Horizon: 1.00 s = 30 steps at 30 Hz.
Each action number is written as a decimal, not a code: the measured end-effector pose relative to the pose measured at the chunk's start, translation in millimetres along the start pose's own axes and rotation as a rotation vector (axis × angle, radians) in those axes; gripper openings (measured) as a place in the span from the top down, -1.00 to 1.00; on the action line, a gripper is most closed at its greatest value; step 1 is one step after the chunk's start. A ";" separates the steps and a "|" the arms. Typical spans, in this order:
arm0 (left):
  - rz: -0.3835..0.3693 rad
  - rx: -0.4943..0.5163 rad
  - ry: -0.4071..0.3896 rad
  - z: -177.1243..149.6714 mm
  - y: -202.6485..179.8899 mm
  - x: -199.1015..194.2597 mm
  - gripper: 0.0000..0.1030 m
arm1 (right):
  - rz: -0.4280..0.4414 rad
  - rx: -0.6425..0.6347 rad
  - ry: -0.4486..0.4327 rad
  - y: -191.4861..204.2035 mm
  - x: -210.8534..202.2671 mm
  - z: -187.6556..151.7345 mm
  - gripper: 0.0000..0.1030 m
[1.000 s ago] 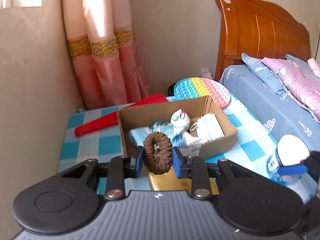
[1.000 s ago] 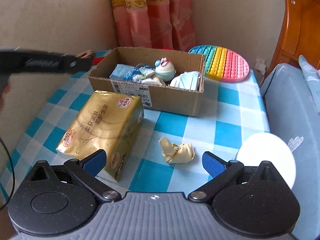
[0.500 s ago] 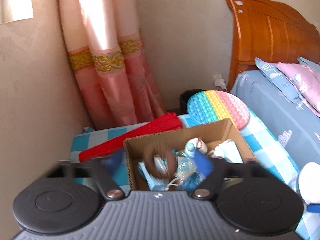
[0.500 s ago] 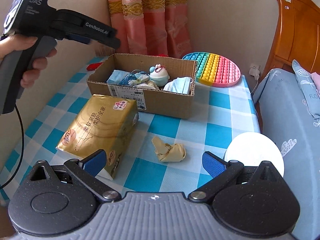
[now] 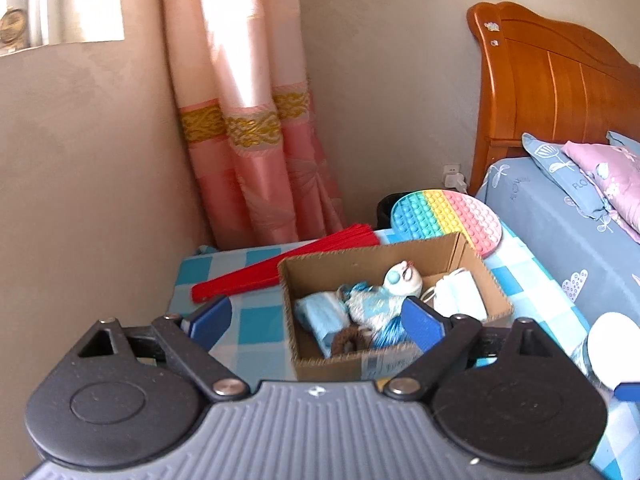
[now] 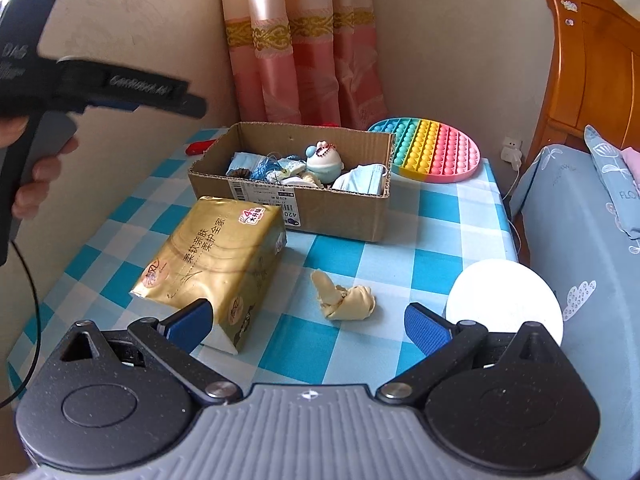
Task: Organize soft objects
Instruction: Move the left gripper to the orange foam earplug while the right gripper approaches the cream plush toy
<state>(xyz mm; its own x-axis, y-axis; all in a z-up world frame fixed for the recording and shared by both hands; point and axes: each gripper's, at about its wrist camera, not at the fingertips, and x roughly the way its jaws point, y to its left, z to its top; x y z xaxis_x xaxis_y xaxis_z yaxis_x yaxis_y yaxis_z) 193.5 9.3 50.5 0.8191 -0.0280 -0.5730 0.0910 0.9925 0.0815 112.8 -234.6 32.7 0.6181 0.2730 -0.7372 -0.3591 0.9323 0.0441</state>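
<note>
One scrunchie (image 5: 347, 343) below opening left gripper (image 5: 316, 322)

A brown corrugated cardboard box (image 6: 340, 216) looks matt and rough-edged. The gold tissue pack (image 6: 212, 256) has glossy plastic film. The blue-and-white checked cloth (image 6: 436, 240) on the counter looks smooth. The far orange-brown wooden headboard (image 5: 552, 92) shines, varnished.

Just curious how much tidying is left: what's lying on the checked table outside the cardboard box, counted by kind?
Gold tissue pack: 1
Crumpled cream cloth: 1
Rainbow bubble mat: 1
Red folding fan: 1
White round lid: 1
Total: 5
</note>
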 end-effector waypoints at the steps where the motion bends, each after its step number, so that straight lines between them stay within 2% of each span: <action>1: 0.007 -0.006 0.001 -3.7 1.2 -3.5 -0.79 | 0.004 -0.001 -0.004 -0.3 -1.6 -2.3 -1.00; 11: 0.049 -0.124 0.037 -64.1 17.2 -34.3 -0.85 | 0.021 -0.036 -0.022 0.0 -7.9 -38.1 -1.00; 15: 0.104 -0.156 0.040 -91.6 25.2 -42.7 -0.85 | 0.018 -0.070 -0.027 1.6 -4.4 -48.2 -1.00; 20: 0.161 -0.173 0.105 -118.9 36.4 -28.8 -0.85 | 0.027 -0.041 -0.005 -3.1 5.7 -55.3 -1.00; 23: 0.142 -0.195 0.151 -134.0 42.5 -16.4 -0.85 | 0.045 -0.021 0.010 -5.6 11.7 -58.6 -1.00; 30: 0.091 -0.212 0.215 -151.2 49.4 13.2 -0.84 | 0.030 -0.076 0.058 -1.2 30.2 -65.5 -1.00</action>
<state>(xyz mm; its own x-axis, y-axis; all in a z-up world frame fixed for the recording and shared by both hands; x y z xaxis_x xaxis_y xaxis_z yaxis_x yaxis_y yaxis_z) 123.2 76.0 -76.4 0.6780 0.0649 -0.7322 -0.1154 0.9931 -0.0188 86.1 -243.0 -33.8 0.5654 0.2841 -0.7743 -0.4299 0.9027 0.0173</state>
